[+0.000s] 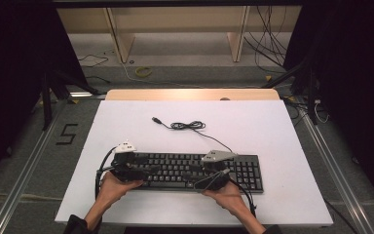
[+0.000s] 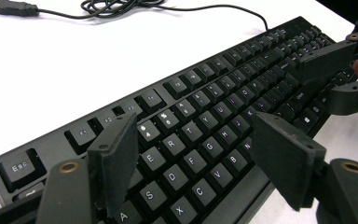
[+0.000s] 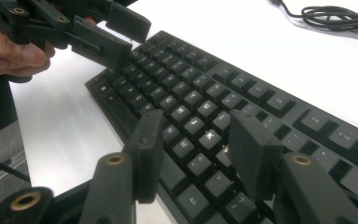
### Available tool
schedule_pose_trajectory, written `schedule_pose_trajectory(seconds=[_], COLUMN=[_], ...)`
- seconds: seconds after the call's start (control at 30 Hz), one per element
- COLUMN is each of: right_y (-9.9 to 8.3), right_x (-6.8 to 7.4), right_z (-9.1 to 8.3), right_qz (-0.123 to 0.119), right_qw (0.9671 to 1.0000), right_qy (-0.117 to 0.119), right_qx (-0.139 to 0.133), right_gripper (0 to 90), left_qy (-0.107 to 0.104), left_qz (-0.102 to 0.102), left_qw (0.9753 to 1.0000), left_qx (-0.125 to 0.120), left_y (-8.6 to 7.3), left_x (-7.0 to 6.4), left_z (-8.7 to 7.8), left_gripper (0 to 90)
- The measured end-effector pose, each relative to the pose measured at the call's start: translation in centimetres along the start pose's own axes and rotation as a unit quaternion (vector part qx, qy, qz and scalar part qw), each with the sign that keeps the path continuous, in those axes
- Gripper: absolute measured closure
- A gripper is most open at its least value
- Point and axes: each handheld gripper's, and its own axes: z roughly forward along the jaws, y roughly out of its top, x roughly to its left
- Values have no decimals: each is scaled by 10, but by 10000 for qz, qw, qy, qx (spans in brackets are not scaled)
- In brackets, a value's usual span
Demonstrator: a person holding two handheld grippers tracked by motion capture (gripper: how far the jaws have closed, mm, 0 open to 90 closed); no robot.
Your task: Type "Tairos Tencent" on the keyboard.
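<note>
Two hand-held grippers (jaws apart) hover over the black keyboard point(image 1: 195, 170).

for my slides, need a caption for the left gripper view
Open left gripper poised over a black keyboard on a white table.

keyboard point(image 1: 195, 170) lies near my table point(image 1: 272, 131) edge | its cable point(image 1: 187, 126) coils behind it | left gripper point(image 1: 141, 173) over its left end | right gripper point(image 1: 199, 176) over its middle

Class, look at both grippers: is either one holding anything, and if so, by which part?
Nothing is held. The left gripper and right gripper both hover open over the keyboard.
</note>
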Motion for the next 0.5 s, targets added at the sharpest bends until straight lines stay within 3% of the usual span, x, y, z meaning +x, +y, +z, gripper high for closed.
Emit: schedule_pose_trajectory(seconds=[0.5], right_y=[-5], right_x=[-2], right_z=[-12], right_qz=[32], right_qw=[9999], right_qy=[-43], right_qx=[-117], right_gripper=[470], left_qy=[-20], left_qz=[57], left_qw=[9999], left_qx=[126], left_y=[9], left_x=[1], left_z=[17], left_gripper=[349])
